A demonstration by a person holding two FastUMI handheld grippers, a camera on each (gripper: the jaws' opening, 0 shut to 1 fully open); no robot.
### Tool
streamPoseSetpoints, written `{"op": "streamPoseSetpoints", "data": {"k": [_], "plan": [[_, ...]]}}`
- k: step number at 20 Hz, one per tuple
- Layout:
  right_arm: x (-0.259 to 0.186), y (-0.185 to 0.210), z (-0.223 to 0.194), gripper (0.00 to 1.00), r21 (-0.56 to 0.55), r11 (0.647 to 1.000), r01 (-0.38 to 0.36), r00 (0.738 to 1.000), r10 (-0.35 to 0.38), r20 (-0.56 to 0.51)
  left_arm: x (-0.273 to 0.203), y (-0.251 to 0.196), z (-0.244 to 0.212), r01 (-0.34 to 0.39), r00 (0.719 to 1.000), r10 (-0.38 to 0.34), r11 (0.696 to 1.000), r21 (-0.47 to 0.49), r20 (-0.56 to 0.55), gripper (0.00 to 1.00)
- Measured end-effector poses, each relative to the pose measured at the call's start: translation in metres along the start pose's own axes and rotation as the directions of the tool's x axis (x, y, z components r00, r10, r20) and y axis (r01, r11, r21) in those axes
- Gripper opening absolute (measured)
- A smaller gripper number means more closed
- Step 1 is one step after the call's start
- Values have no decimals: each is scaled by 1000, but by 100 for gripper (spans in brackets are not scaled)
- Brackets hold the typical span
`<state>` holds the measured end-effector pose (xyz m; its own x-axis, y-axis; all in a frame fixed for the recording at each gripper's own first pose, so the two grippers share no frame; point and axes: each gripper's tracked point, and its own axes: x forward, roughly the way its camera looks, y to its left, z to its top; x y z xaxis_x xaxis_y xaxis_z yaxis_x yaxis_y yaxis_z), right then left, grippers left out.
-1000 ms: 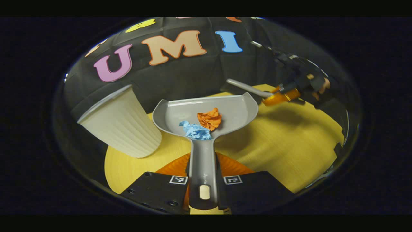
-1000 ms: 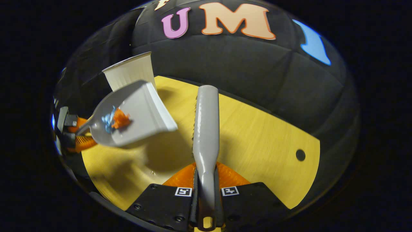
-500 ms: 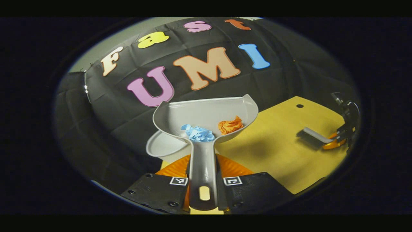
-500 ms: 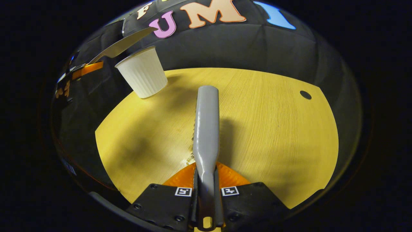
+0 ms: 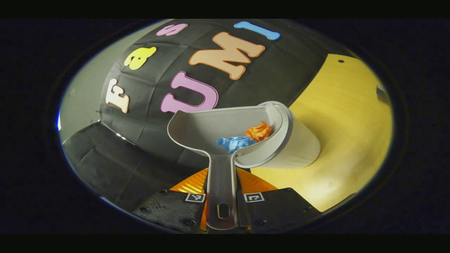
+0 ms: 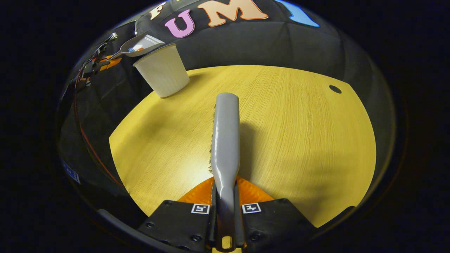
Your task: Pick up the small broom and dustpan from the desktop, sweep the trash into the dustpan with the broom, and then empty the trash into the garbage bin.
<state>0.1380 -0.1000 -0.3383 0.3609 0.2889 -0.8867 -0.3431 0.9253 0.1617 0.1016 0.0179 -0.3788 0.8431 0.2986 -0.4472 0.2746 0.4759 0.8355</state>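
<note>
**Dustpan held over garbage bin; broom held above desktop**

Left gripper (image 5: 222, 205): recorded at 6 o'clock of the left gripper view, pressed together on the grey handle of the dustpan (image 5: 225, 128). The pan is carried off the desktop and tilted, its right side lower. It is also seen small at 10 o'clock of the right gripper view, where its gripper is partly hidden.

Trash: a crumpled blue paper ball (image 5: 235, 143) and a crumpled orange paper ball (image 5: 259, 130) are lodged inside the dustpan, touching each other, blue near the handle, orange toward 2 o'clock of it.

Garbage bin (image 5: 295, 147): a white ribbed cup-shaped container, standing on the yellow wooden desktop (image 5: 348, 116). Its rim is seen directly behind and under the right edge of the pan, at about 3 o'clock of the pan; whether the two touch cannot be told. In the right gripper view the bin (image 6: 163, 72) is set near the desktop's far left edge at 11 o'clock, with the pan over its mouth.

Right gripper (image 6: 225, 225): recorded at 6 o'clock of its own view, clamped on the grey handle of the broom (image 6: 225, 137). The broom is pointed toward 12 o'clock over the desktop, bristles showing along its left edge.
</note>
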Motion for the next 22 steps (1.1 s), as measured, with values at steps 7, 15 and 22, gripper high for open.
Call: {"op": "streamPoseSetpoints", "data": {"k": [7, 15, 22], "plan": [[2, 0, -2, 18, -3, 1000, -24, 1000, 24, -11, 11, 14, -18, -39, 998, 50, 952, 303, -29, 25], [2, 2, -2, 18, -8, 1000, -16, 1000, 16, -5, 10, 35, 0, -97, 995, 96, 850, 517, 29, 25], [-10, 5, -7, 18, 79, 997, -6, 996, -1, 94, -42, -28, 34, 126, 989, -100, 956, -263, 110, 27]]}}
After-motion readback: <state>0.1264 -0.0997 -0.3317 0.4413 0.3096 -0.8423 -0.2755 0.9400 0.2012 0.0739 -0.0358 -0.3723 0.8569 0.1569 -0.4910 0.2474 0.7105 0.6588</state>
